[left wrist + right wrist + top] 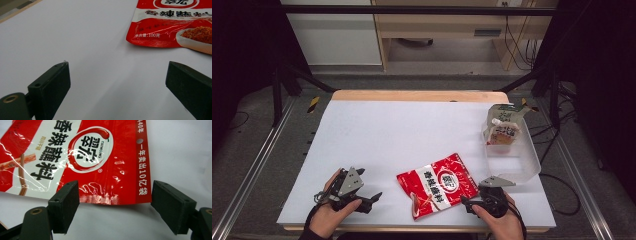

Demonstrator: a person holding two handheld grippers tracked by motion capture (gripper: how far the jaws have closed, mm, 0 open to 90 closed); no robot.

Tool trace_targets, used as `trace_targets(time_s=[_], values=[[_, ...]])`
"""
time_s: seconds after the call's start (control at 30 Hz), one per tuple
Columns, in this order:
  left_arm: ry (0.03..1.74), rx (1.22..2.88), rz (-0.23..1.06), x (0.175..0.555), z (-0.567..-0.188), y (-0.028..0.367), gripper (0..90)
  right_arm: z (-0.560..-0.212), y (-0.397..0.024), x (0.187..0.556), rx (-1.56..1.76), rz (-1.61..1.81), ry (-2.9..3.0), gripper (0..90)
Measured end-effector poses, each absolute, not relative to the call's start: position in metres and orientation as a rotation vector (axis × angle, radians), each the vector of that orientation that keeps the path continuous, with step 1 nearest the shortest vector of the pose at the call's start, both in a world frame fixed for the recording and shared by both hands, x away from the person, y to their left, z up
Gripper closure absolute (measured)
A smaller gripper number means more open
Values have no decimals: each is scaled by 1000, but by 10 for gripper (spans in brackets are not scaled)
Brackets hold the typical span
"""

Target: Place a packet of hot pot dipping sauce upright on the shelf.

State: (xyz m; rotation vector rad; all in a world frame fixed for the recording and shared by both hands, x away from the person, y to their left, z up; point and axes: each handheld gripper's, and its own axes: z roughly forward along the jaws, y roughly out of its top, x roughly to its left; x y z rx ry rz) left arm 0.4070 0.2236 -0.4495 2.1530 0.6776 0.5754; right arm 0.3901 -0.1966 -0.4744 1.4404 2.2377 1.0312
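Note:
A red and white seasoning packet (pixel 437 186) lies flat on the white table sheet (pixel 387 130), near the front edge. My right gripper (pixel 467 202) sits at the packet's near right corner, pointing left. In the right gripper view the packet's sealed edge (pixel 105 160) lies between the wide-apart jaws of that gripper (pixel 115 193), and the pads do not touch it. My left gripper (pixel 372 199) rests on the sheet to the packet's left, open and empty. In the left gripper view the packet (pixel 172 25) lies ahead and to the right of that gripper (pixel 117 75).
A clear plastic tub (pixel 532 160) stands at the table's right edge, just beyond the right hand. A pale pouch (pixel 503 134) leans inside it at the far end. Bare white sheet stretches across the table's middle and left.

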Motion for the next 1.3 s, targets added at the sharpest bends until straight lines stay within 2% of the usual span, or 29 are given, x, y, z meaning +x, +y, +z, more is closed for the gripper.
trace_targets(time_s=[0.1,0.2,0.67,1.3], values=[[676,2155,572,407,-450,223,60,-475,-194,392,1450,1048,2252,268],[677,2155,573,407,-450,223,60,-471,-191,390,1432,1091,2237,351],[665,2171,567,409,-449,223,65,-453,-180,402,1337,1027,2218,900],[629,2208,580,423,-420,231,65,-381,-144,441,995,1040,2320,900]])
